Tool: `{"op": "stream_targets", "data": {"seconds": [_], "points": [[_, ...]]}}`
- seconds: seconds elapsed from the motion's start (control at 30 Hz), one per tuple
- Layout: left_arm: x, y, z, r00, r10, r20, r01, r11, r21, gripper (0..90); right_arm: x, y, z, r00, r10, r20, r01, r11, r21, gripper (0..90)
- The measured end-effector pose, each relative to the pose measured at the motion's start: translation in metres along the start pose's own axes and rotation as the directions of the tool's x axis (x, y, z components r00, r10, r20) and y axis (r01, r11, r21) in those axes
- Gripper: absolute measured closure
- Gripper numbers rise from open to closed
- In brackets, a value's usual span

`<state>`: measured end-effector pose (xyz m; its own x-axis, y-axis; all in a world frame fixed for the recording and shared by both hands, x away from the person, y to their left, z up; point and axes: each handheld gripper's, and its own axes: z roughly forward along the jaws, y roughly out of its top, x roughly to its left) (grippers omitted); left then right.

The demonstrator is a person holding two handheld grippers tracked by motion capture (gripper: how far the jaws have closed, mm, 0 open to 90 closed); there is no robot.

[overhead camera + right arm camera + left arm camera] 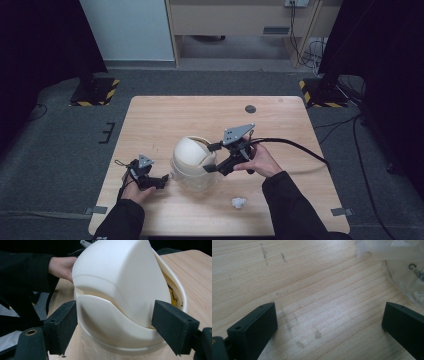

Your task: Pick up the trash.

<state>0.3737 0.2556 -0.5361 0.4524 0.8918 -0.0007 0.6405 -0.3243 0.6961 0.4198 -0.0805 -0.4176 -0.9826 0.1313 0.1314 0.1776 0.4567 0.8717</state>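
Note:
A small bin (192,181) lined with a clear plastic bag stands at the middle of the wooden table. Its cream domed swing lid (192,152) sits tilted on top, and yellow shows inside at one side (172,296). My right gripper (212,157) comes in from the right, its jaws wide and pressed on both sides of the lid (117,290). My left gripper (160,182) rests low on the table just left of the bin, open with bare wood between its jaws (329,325). The bag's edge (407,267) lies close to its right jaw.
A crumpled white paper ball (238,202) lies near the table's front edge, right of the bin. A small dark round mark (250,108) sits at the far side of the table (165,115). The right gripper's cable (300,147) trails off to the right.

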Motion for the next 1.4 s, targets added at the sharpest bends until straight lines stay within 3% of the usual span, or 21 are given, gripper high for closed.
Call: {"op": "stream_targets", "data": {"seconds": [0.63, 1.07, 1.4], "points": [[0.0000, 0.0000, 0.0000, 1.0000, 0.000, 0.000, 0.000, 1.0000, 0.000, 0.0, -0.0002, -0.0014, 0.0084, 0.9988, 0.048, -0.011, -0.049, 0.998, -0.031, 18.4], [0.0000, 0.0000, 0.0000, 1.0000, 0.000, 0.000, 0.000, 1.0000, 0.000, 0.0, 0.0018, 0.0014, 0.0085, 0.9935, 0.114, 0.004, -0.113, 0.991, -0.072, 18.7], [0.0000, 0.0000, 0.0000, 1.0000, 0.000, 0.000, 0.000, 1.0000, 0.000, 0.0, 0.0012, 0.0050, 0.0025, 0.9924, 0.122, 0.019, -0.120, 0.989, -0.087, 18.8]]}}
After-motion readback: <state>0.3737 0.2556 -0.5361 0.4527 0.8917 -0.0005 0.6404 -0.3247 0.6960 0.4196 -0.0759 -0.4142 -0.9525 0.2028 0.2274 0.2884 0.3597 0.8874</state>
